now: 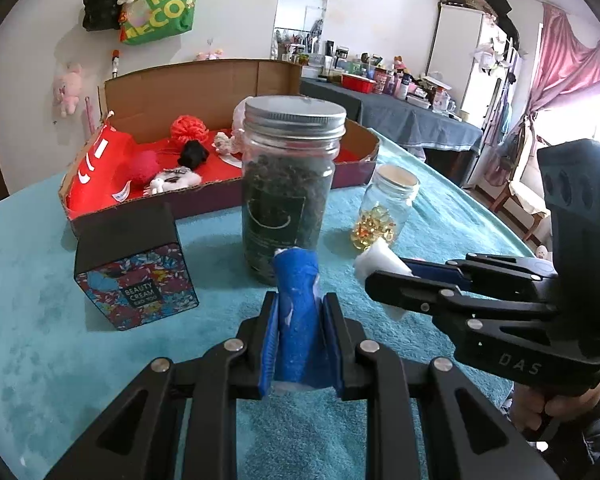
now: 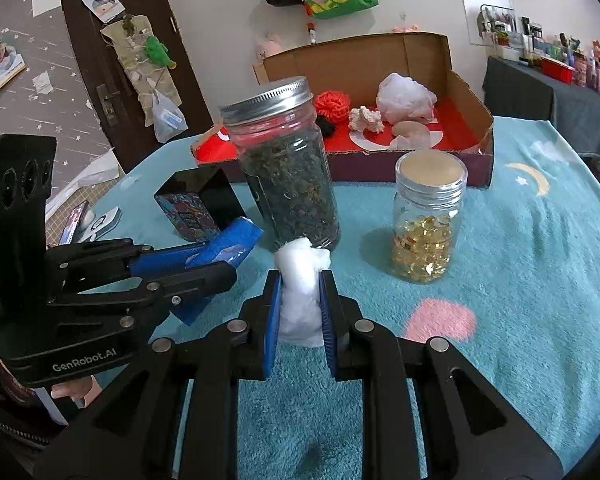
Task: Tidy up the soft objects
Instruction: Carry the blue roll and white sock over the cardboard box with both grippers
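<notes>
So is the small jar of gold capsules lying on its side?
No, the small jar of gold capsules stands upright on the teal blanket, lid on top.

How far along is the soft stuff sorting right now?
Done: several soft items already lie in the cardboard box. In hand: the left gripper clamps a blue sponge; the right gripper clamps a white cotton wad. Left: both into the box.

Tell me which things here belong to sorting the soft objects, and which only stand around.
Belong: blue sponge in left gripper; white cotton wad in right gripper; cardboard box.
Standing around: tea jar; capsule jar; cream box.
</notes>
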{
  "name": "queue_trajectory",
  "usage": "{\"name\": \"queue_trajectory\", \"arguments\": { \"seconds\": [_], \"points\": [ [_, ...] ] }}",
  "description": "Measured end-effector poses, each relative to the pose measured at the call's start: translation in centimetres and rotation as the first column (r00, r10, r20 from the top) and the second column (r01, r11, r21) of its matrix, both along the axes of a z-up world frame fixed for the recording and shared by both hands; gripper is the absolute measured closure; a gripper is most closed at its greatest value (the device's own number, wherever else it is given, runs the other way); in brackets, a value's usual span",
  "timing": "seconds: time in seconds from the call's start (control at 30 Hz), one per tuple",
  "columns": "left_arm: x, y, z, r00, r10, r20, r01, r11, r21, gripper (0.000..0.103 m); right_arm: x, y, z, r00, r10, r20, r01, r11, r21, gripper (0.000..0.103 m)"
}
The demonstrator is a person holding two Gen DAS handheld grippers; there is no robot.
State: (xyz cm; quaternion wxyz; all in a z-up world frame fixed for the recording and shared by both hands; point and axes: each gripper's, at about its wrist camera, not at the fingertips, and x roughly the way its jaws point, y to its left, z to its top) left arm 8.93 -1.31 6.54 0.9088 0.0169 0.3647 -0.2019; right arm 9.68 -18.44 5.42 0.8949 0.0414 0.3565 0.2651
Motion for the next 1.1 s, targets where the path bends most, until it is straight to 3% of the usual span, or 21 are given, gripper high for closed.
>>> {"name": "queue_trajectory", "arguments": {
  "seconds": [0.43,1.1],
  "points": [
    [-0.1,1.5,-0.3,0.999,0.032,-0.016,-0.032,0.999,-0.001,0.080,0.1,-1.0,-0.3,1.000,-0.009,-0.018,0.009,1.000,0.003,0.085],
    [-1.3,11.7,-1.3,0.967,0.250,-0.052,-0.249,0.968,0.018,0.080,1.0,-7.2,-0.8,0.991,-0.119,-0.056,0.118,0.993,-0.028,0.085]
  ]
}}
